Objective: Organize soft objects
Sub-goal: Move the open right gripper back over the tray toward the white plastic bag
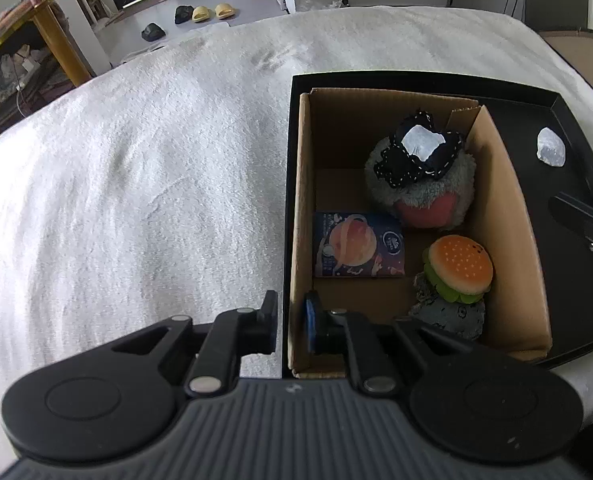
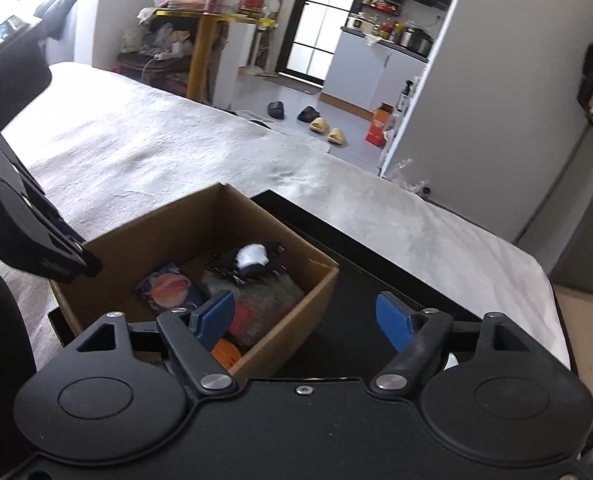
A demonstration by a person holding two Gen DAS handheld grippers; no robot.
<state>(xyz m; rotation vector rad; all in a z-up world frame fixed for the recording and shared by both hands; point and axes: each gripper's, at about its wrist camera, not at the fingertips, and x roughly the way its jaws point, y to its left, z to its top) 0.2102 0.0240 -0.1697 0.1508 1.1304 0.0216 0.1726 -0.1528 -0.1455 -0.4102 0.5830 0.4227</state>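
Your left gripper [image 1: 290,326] is clamped narrowly on the near wall of the cardboard box [image 1: 508,240], one finger inside, one outside. Your right gripper [image 2: 304,320] hangs wide over the box's right wall and the black tray [image 2: 360,280]. Inside lie a grey plush [image 1: 436,196] under a dark stitched pouch [image 1: 416,152], a burger toy [image 1: 458,268], and a planet-printed packet [image 1: 358,246]; something pale, perhaps crumpled plastic, sits on the tray. Everything rests on a white blanket [image 1: 136,180], with slippers [image 2: 328,130] beyond.
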